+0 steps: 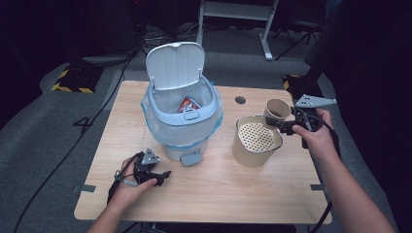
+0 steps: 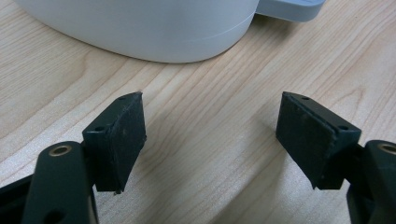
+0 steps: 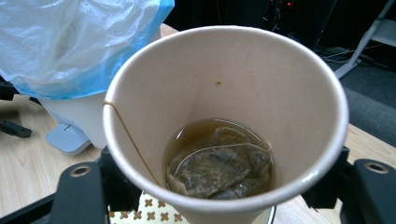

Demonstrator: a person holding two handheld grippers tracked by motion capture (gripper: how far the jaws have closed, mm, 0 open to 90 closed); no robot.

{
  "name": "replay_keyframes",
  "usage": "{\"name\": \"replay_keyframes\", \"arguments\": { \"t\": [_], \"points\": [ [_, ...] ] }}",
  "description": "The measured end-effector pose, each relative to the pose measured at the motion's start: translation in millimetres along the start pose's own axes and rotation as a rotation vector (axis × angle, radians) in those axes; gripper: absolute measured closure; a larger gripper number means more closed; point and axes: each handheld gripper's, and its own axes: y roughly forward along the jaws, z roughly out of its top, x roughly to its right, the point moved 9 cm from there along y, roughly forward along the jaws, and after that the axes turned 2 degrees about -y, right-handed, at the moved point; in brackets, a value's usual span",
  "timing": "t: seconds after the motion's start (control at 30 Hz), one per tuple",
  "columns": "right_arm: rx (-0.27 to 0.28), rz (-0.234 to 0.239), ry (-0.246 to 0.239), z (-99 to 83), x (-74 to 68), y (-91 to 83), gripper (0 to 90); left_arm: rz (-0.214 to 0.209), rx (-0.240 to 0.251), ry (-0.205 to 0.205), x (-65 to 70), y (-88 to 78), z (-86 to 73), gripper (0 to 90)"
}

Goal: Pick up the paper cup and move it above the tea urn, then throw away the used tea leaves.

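Brown paper cup (image 3: 224, 116) sits clamped between my right gripper (image 1: 284, 125) jaws, pads pressed on its sides just below the rim. Cup tilts toward the camera in the right gripper view; inside I see a wet tea bag (image 3: 219, 170) lying in a little amber liquid at the bottom, its string (image 3: 128, 135) running up the inner wall and over the lip. Directly under the fingers: a tan container with a perforated insert (image 1: 256, 138), the cup held above its far edge. Beyond the fingertips, well apart, stands the white pedal bin (image 1: 182, 116), lid up, blue-edged liner bag (image 3: 70, 42) folded over its rim, a red wrapper (image 1: 188, 104) inside.

My left gripper (image 1: 163, 174) rests low on the wooden table (image 2: 210, 140), jaws spread wide, nothing between the pads (image 2: 123, 140). Just ahead of those fingers I note the bin's white base and, off to one side, its grey pedal (image 2: 292, 9).
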Motion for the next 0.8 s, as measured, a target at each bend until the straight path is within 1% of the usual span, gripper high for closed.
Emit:
{"name": "replay_keyframes", "arguments": {
  "t": [0.13, 0.27, 0.3, 0.37, 0.5, 0.53, 0.63, 0.67, 0.7, 0.73, 0.77, 0.8],
  "points": [
    [-0.003, 0.005, 0.003, -0.7, -2.3, 1.2, 30.2, -0.002, -0.001, -0.003, 0.0, 0.4, 0.2, 24.5],
    [-0.003, -0.004, -0.021, 0.4, -3.1, 1.4, 30.3, -0.002, 0.000, -0.002, 0.3, 0.4, 0.2, 24.5],
    [-0.004, -0.014, -0.036, 0.9, -2.6, 0.8, 30.3, -0.002, -0.001, -0.002, 0.2, 0.4, 0.2, 24.4],
    [-0.010, -0.042, -0.080, 1.5, -1.2, -0.6, 30.3, -0.003, -0.001, -0.003, 0.2, 0.4, 0.2, 24.5],
    [-0.017, -0.076, -0.179, 1.4, 1.7, -2.3, 30.5, -0.002, 0.000, -0.003, 0.3, 0.4, 0.2, 24.5],
    [-0.024, -0.092, -0.221, 1.3, 2.7, -2.5, 30.6, -0.002, 0.000, -0.003, 0.3, 0.4, 0.2, 24.5],
    [-0.037, -0.132, -0.313, 2.8, 3.2, -2.9, 30.8, -0.002, 0.000, -0.003, 0.3, 0.4, 0.2, 24.4],
    [-0.042, -0.150, -0.358, 3.8, 2.7, -3.2, 30.9, -0.002, 0.000, -0.003, 0.3, 0.4, 0.2, 24.5],
    [-0.046, -0.161, -0.387, 4.4, 2.2, -3.3, 30.9, -0.002, 0.000, -0.002, 0.2, 0.4, 0.2, 24.5],
    [-0.059, -0.184, -0.442, 4.9, 1.3, -3.5, 31.0, -0.002, 0.000, -0.003, 0.3, 0.4, 0.2, 24.4],
    [-0.067, -0.200, -0.474, 5.2, 0.8, -3.5, 31.0, -0.002, 0.000, -0.003, 0.3, 0.4, 0.2, 24.4],
    [-0.084, -0.223, -0.523, 5.4, 0.3, -3.8, 31.1, -0.002, -0.001, -0.003, 0.3, 0.4, 0.2, 24.4]
  ]
}}
